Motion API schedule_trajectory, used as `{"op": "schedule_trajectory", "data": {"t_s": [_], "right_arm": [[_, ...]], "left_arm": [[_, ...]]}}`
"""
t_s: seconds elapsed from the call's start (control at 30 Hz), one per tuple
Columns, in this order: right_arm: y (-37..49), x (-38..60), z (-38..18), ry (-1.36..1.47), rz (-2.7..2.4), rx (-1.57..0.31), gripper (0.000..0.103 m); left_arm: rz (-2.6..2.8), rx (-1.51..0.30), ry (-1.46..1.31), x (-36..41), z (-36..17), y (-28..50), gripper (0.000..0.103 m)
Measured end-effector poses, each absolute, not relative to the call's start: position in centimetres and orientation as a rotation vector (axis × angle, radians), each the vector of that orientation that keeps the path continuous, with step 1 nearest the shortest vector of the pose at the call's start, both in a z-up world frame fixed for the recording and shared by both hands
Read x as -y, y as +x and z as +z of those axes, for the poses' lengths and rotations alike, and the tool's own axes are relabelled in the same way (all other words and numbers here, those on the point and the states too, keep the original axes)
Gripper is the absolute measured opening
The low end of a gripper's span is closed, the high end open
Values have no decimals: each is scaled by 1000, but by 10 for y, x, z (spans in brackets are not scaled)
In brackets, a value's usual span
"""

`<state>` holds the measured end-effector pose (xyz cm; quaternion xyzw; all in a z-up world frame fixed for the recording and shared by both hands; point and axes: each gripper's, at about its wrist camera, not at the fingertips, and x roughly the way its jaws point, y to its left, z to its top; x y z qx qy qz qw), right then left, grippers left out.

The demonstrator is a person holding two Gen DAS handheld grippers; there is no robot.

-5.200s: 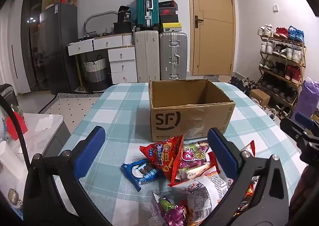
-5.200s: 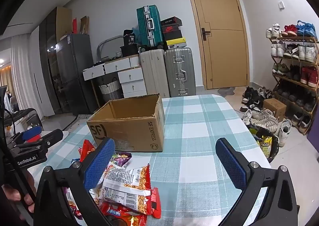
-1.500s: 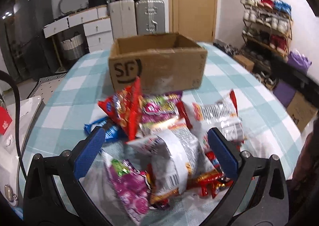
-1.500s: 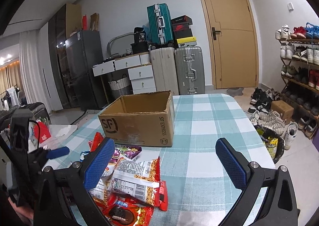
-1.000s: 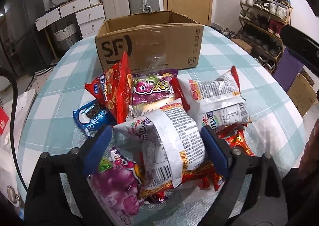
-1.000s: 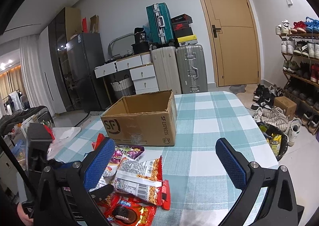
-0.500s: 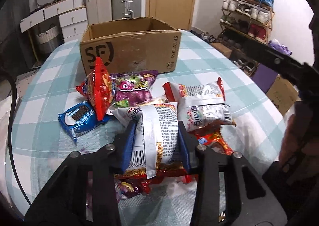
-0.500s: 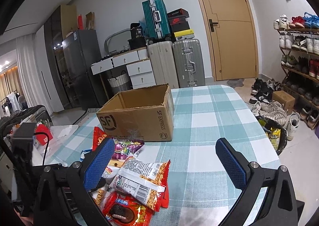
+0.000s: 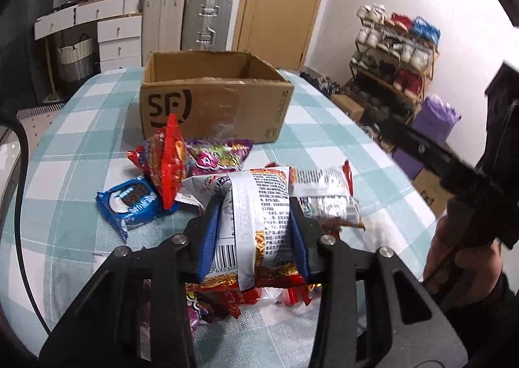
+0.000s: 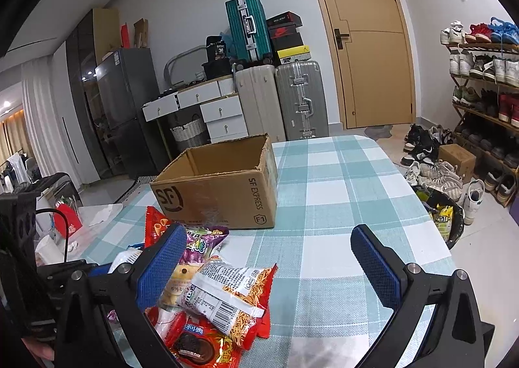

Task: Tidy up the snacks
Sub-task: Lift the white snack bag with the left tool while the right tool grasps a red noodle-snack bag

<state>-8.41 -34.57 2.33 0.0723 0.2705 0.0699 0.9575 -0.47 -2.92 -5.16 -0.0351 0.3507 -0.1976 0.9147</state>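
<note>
My left gripper [image 9: 254, 222] is clamped on a white-and-orange noodle snack bag [image 9: 256, 215], its blue pads pressed against the bag's two sides. The bag sits at the near end of a heap of snacks on a table with a teal-and-white checked cloth [image 9: 65, 173]. Just left of it lies a blue cookie pack [image 9: 133, 204], and beyond that a red snack bag [image 9: 165, 157] stands on edge beside a purple candy bag [image 9: 220, 154]. To the right is a second white noodle bag [image 9: 324, 196]. At the far side of the heap stands an open cardboard box [image 9: 214, 105], with nothing visible inside it.

My right gripper [image 10: 269, 267] hangs with its jaws wide apart, holding nothing, above the right edge of the heap. In its view a noodle bag [image 10: 227, 296] and a red cookie pack [image 10: 198, 345] lie near.
</note>
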Motion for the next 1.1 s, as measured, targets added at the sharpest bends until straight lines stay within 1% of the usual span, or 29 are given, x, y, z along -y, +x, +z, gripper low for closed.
{"op": "schedule_trajectory", "data": {"t_s": [0.37,0.5,0.67,0.8,0.93,1.1], "right_arm": [[-81,345,16,201,239,-571,103],[-73,339,8,214,277,-639,103],[-58,333,-14,253,313,-781,103],[-51,333,-27,266,291,-826,103],[-45,328,-35,258,292,-859,103],[-37,312,-41,194,299,-890,103]], "left_arm": [[-410,-632,-205,-17,-24,-13,37],[-408,-608,-249,-40,-15,-13,37],[-387,-588,-329,-76,-8,-13,37],[-350,-559,-346,-98,-3,-15,37],[-329,-572,-389,-122,-6,-11,37],[-351,-587,-402,-129,-12,-6,37]]}}
